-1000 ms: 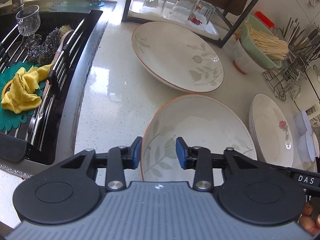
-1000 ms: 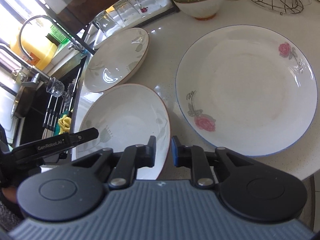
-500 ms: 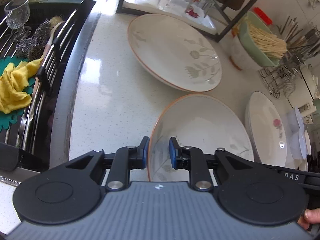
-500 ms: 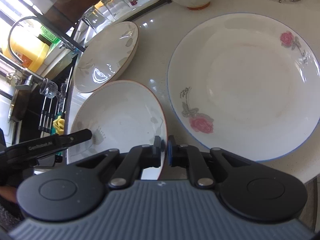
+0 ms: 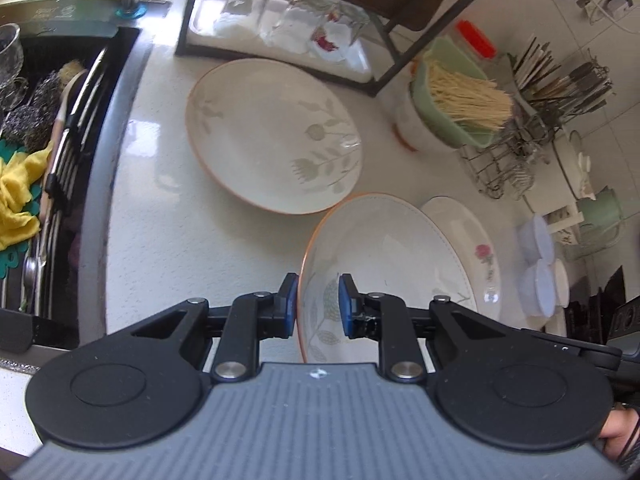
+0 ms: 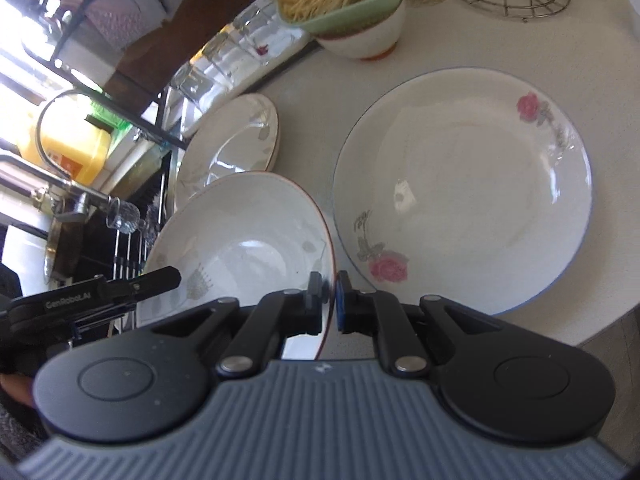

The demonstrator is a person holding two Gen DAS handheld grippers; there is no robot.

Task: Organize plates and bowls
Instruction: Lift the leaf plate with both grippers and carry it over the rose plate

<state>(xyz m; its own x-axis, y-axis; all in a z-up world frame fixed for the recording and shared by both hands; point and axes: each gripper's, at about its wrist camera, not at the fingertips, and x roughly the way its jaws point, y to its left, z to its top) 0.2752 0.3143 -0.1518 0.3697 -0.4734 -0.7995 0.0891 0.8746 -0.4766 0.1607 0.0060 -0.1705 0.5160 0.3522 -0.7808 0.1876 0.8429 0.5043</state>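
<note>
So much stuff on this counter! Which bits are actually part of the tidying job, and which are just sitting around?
Part of the job:
- near leaf plate, gripped at its rim by left tool and right tool
- far leaf plate
- rose plate

Just lying about:
- upturned glasses
- green bowl of sticks
- yellow cloth
- wire rack

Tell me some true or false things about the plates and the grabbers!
1. Both grippers pinch the same orange-rimmed plate. True: the left gripper and the right gripper each clamp its rim.
2. The rose plate has a red rim. False: its rim is blue.
3. The green bowl holds thin pale sticks. True.
4. The yellow cloth lies on a plate. False: it is in the sink.
</note>
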